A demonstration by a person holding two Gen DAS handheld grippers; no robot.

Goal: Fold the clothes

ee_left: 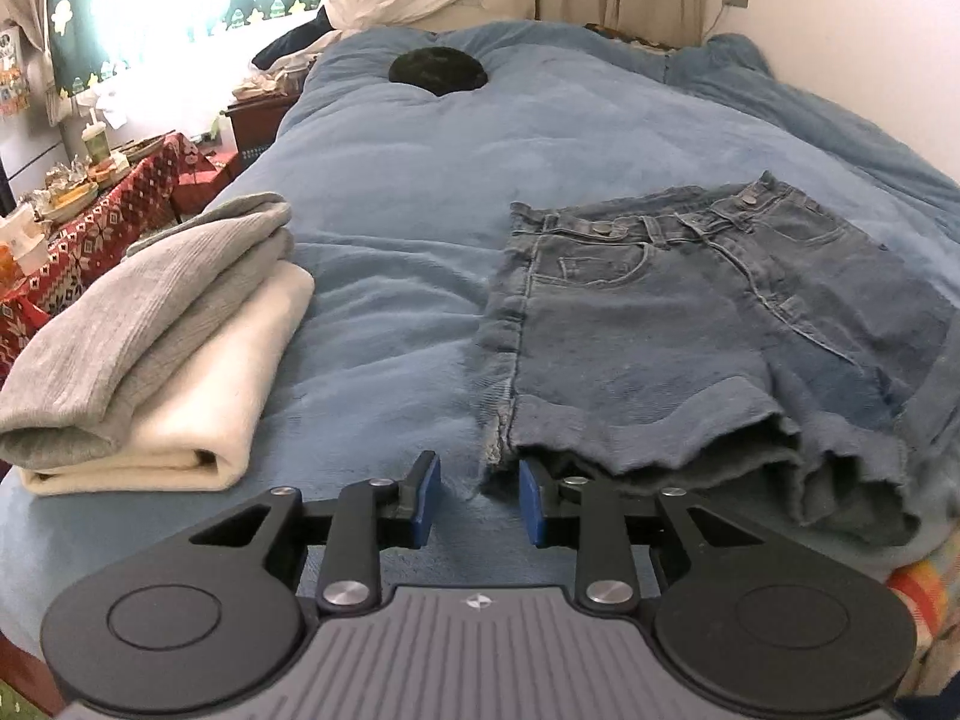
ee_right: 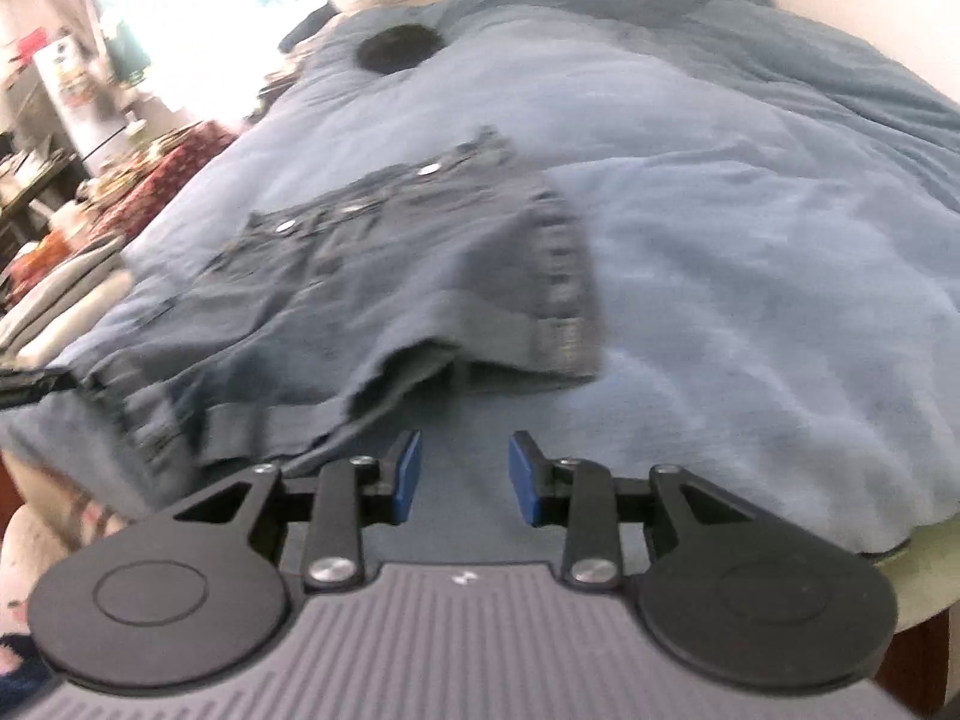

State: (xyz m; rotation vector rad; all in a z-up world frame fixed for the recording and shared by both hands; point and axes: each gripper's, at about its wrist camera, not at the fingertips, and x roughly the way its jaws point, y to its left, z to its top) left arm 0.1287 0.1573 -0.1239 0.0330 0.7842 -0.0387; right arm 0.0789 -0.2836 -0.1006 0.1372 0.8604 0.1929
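A pair of blue denim shorts lies flat on the blue bedcover, waistband far, cuffed leg hems near. My left gripper is open and empty, just short of the frayed left hem corner. In the right wrist view the shorts lie left of centre, blurred. My right gripper is open and empty over the bedcover, just right of the near hem. A folded stack, a grey garment on a cream one, sits to the left.
A black round cushion lies at the far end of the bed. A side table with a red patterned cloth and clutter stands left of the bed. Curtains and a bright window are behind. The bed's near edge is under both grippers.
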